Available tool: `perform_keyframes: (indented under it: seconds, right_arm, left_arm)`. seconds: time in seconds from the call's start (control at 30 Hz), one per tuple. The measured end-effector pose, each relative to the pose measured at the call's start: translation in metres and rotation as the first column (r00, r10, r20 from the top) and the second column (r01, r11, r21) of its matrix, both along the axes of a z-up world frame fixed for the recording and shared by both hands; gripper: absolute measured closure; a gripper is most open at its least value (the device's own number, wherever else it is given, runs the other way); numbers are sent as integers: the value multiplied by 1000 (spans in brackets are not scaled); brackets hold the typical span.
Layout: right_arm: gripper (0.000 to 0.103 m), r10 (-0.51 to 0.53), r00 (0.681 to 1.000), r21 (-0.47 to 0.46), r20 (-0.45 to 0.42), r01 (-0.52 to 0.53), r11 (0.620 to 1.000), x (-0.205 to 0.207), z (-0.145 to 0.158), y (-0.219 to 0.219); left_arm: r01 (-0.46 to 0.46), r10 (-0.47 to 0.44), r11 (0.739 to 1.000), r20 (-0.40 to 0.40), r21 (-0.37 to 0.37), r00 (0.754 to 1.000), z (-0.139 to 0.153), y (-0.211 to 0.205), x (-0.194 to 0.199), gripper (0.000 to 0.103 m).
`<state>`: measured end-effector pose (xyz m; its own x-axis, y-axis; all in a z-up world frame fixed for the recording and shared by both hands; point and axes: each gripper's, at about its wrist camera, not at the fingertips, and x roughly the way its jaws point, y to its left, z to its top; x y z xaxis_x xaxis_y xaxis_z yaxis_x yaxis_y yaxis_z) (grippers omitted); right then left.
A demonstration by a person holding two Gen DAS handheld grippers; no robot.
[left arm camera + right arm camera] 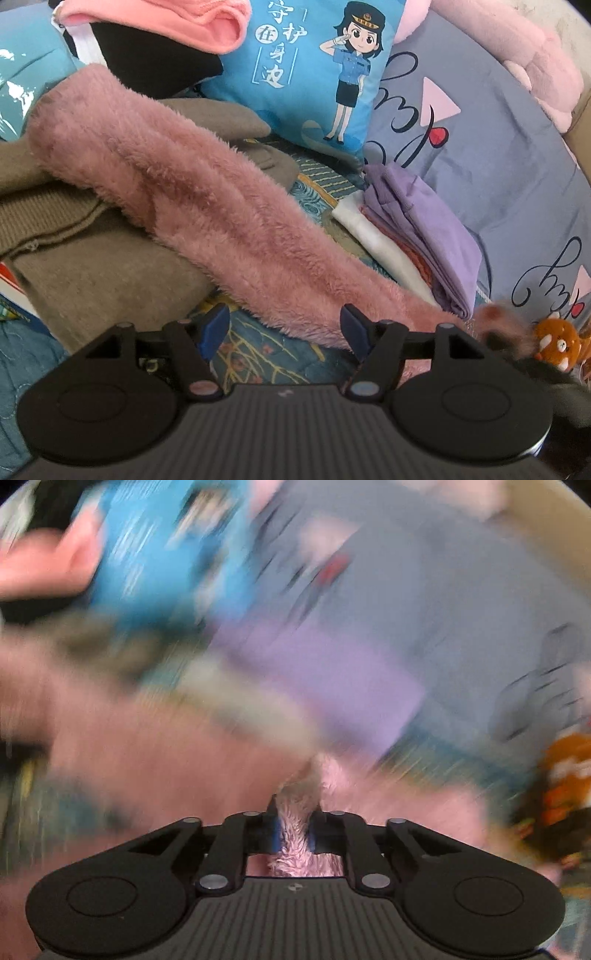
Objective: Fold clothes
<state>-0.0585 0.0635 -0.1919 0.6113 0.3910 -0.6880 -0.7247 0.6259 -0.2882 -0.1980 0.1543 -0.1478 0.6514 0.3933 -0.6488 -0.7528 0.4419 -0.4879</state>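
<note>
Right tongs (293, 834) are clamped on one end of the pink fuzzy garment (207, 218); left tongs (282, 330) are spread wide, holding nothing, just beside its lower edge. It lies stretched slantwise across the bed (517, 192), over a tan sweater (92, 266), beside a folded purple stack (424, 225). Right view is blurred — we pull slowly and keep tension even. The blue pillow (306, 74) reads 守护在身边.

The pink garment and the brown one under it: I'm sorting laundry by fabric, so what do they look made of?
Pink garment: long-pile plush, probably synthetic fleece; shaggy, matte fibres stand up. Brown garment: knit, perhaps wool or acrylic; fine ribbing shows along its edge.
</note>
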Motion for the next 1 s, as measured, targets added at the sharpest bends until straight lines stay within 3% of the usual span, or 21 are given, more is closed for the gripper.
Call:
perform_keyframes:
  seconds: [0.07, 0.23, 0.3, 0.4, 0.53, 0.7, 0.83, 0.9, 1.0]
  right_arm:
    - [79, 29, 997, -49, 74, -25, 999, -12, -6, 3]
    - [49, 51, 976, -43, 211, -43, 998, -28, 17, 0]
    - [46, 106, 954, -40, 279, -99, 994, -41, 27, 2]
    - [45, 244, 918, -38, 311, -245, 969, -55, 38, 12]
    - [41, 382, 871, -15, 308, -397, 918, -76, 46, 43]
    - [41, 527, 798, 41, 292, -561, 827, -106, 53, 88]
    - [39, 672, 672, 27, 311, -713, 701, -148, 53, 127]
    - [39, 701, 641, 8, 313, -739, 673, -162, 48, 143]
    - [39, 725, 614, -19, 312, -759, 651, -179, 39, 167]
  left_arm:
    - [-2, 2, 1000, -1, -3, 1000, -1, 1, 0, 33]
    - [-60, 60, 998, 8, -21, 998, -2, 9, -7, 33]
    - [-114, 114, 993, 8, -17, 993, -2, 11, -14, 33]
    - [-244, 243, 969, 36, 40, 969, 6, 12, -31, 32]
    - [-442, 434, 885, 83, 145, 897, 20, 11, -60, 24]
    - [-640, 619, 748, 165, 174, 768, 38, 30, -116, 18]
    - [-735, 705, 651, 209, 191, 678, 55, 50, -169, 16]
    - [-774, 738, 599, 233, 205, 633, 61, 55, -190, 16]
    - [-782, 749, 590, 226, 201, 623, 59, 60, -202, 16]
